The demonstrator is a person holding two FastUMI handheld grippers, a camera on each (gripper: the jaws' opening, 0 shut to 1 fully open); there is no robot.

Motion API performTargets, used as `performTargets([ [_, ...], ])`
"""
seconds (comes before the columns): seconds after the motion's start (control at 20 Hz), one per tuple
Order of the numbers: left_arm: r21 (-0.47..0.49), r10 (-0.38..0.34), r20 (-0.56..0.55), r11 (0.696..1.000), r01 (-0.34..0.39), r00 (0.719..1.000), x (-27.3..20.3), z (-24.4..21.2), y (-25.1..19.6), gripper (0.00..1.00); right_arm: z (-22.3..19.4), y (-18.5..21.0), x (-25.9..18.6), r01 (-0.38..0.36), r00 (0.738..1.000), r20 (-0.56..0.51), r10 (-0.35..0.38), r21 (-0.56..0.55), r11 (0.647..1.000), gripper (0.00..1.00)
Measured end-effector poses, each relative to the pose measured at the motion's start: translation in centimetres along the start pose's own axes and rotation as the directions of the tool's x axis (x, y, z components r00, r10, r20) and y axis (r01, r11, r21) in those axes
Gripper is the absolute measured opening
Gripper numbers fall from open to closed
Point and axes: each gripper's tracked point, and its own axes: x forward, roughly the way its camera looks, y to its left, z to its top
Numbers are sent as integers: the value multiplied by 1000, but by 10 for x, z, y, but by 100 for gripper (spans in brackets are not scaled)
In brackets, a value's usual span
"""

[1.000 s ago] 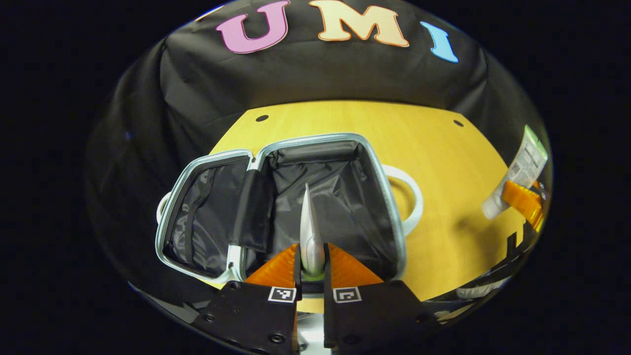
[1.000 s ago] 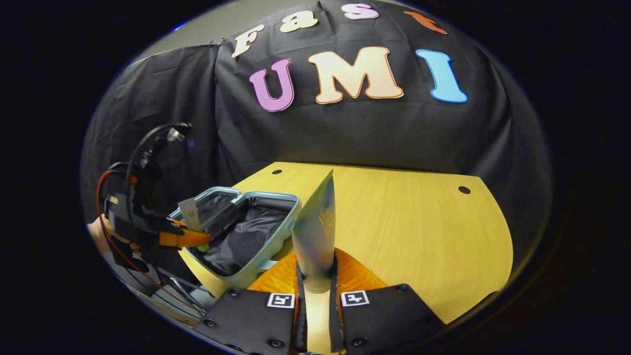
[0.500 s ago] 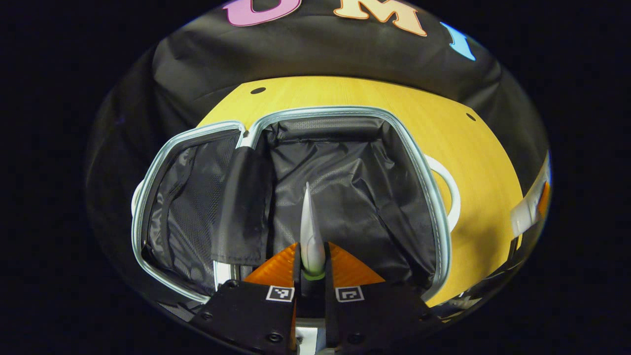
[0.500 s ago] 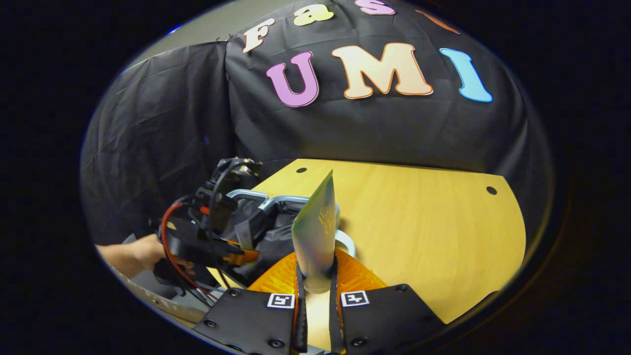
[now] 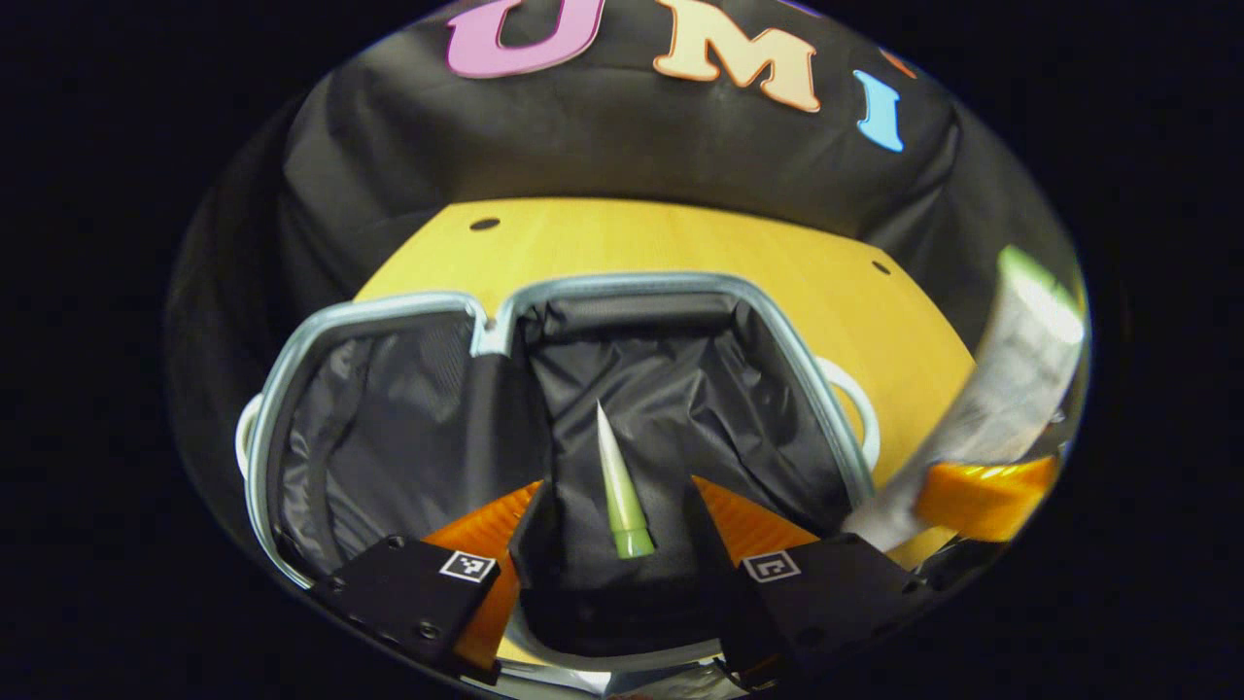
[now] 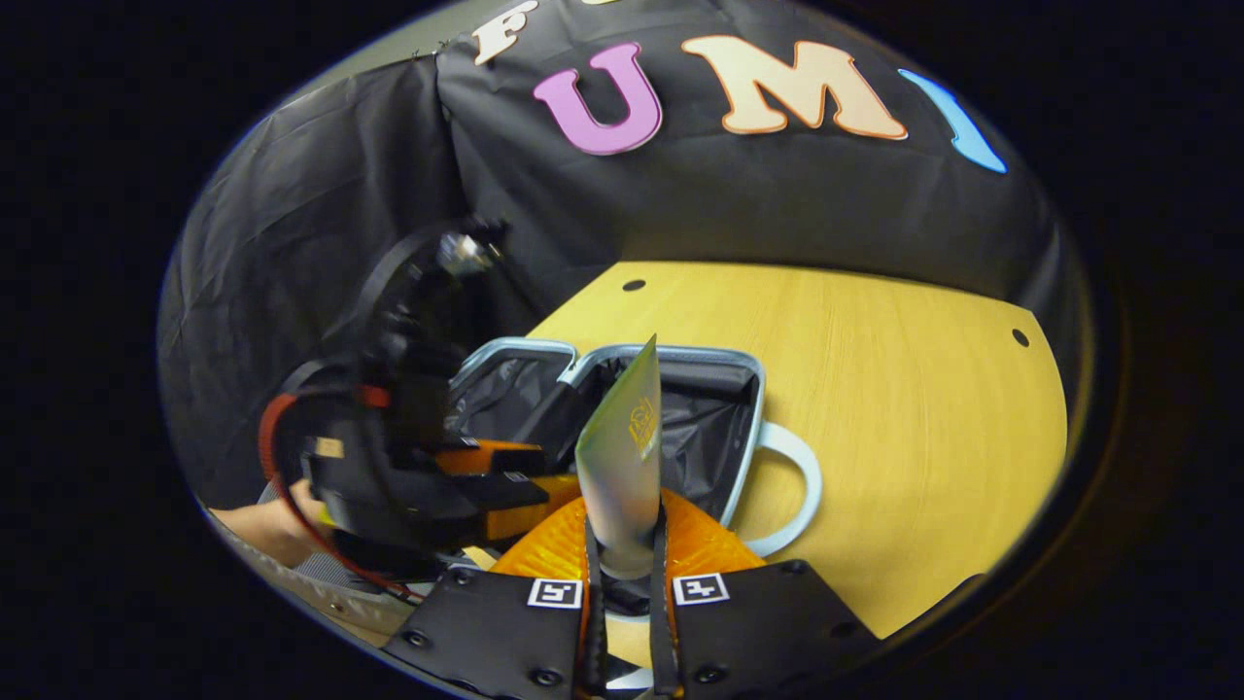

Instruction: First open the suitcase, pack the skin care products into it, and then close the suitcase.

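The left gripper [image 5: 622, 544] hangs released over the open suitcase [image 5: 826, 389], its green tube [image 5: 618, 481] lying on the black lining, long axis pointing far. The right gripper [image 6: 624, 559] clenches an upright silver tube [image 6: 622, 457]; the suitcase sits just beyond and left of it.

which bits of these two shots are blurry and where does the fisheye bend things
Left gripper view: the right gripper's tube at the right edge is smeared, while the green tube in the suitcase is sharp, and the suitcase rim bows. Right gripper view: the left gripper is blurred, the held tube crisp, the table edge curves.
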Motion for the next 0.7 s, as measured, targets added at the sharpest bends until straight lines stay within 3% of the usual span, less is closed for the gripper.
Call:
performTargets([
  [0.05,-2,-2,26,1000,2,1000,-5,10,7,78,-7,3,10,12,999,-30,-12,0,1000,21],
  [0.15,-21,11,70,1000,-9,997,-16,22,30,80,-17,15,28,9,996,-94,-6,28,1000,21],
  [0.35,-99,107,100,990,-97,989,-34,29,97,81,-41,19,52,49,974,-221,-39,39,998,21],
  [0.6,-223,269,80,943,-246,960,-58,20,200,86,-30,31,64,29,984,-178,-19,52,998,29],
  [0.7,-299,316,70,912,-282,946,-66,16,233,87,-10,42,58,-11,992,-123,20,74,997,66],
])
